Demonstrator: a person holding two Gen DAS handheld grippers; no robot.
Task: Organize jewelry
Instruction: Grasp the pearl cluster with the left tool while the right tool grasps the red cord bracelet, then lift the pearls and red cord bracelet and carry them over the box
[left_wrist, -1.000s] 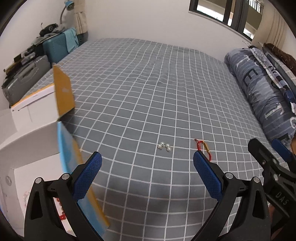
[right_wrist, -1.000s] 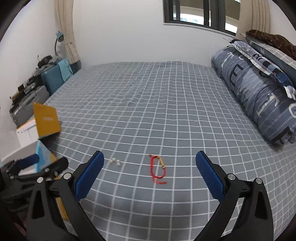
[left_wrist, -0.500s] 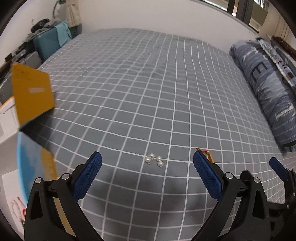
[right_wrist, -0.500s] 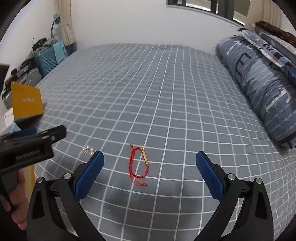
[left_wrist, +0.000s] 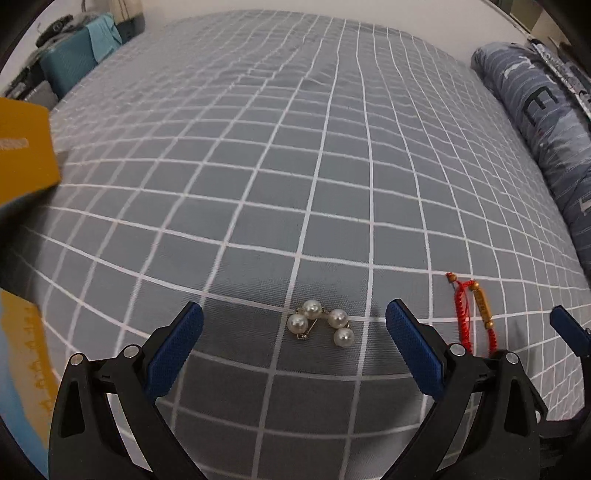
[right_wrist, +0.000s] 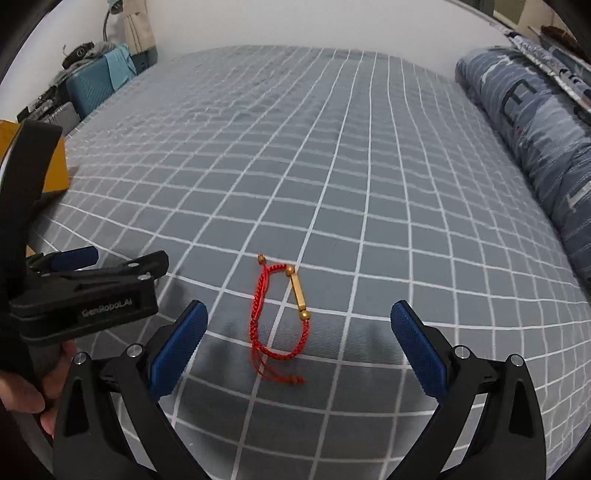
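The left gripper (left_wrist: 293, 325) is spread wide with nothing between its blue pads, and the pearl brooch (left_wrist: 320, 322) lies on the grey checked bedspread (left_wrist: 295, 166) between them. The right gripper (right_wrist: 297, 321) is likewise wide apart and empty, the red cord bracelet (right_wrist: 279, 317) lying between its fingertips, at the brooch's 3 o'clock. A yellow box (left_wrist: 22, 147) stands at 9 o'clock.
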